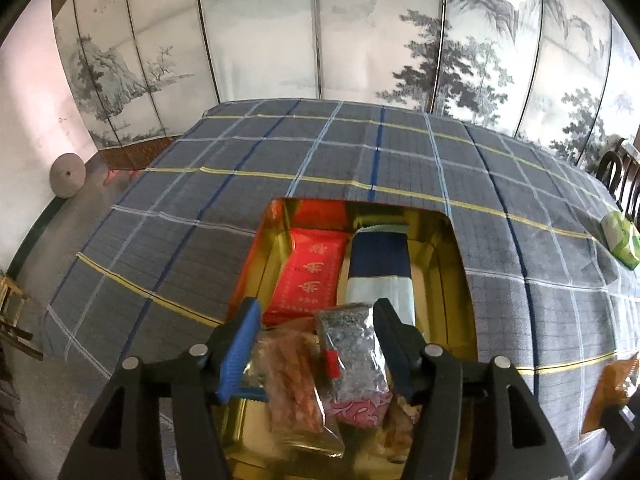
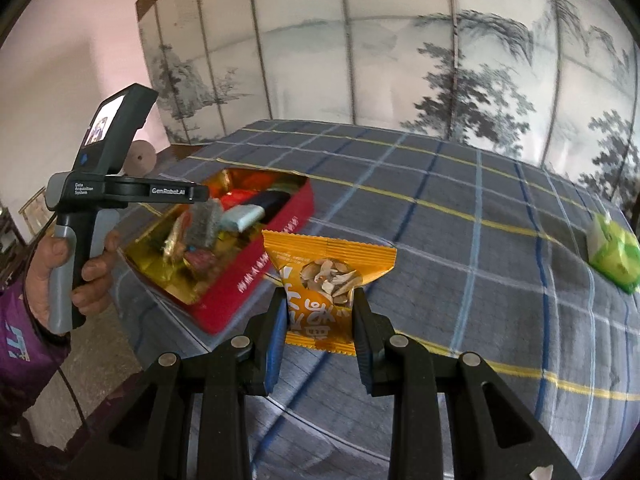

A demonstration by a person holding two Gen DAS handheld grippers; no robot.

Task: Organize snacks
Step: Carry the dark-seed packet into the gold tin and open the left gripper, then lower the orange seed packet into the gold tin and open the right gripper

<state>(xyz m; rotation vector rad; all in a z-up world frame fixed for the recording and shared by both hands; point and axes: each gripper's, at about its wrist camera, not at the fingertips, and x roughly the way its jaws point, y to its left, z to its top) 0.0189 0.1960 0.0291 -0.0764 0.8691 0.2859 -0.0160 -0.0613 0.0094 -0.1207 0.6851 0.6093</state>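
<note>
Tin, left of centre, is mostly filled. Left gripper is parted over a grey packet lying inside, not pinching it. Right gripper clamps an orange pack above the cloth; a green pack waits far right.

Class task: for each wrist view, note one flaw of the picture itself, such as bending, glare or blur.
Left wrist view: fisheye bows the checked tablecloth; the gold tin lining glares. Right wrist view: the painted screen and green packet look soft; the orange packet stays sharp.
</note>
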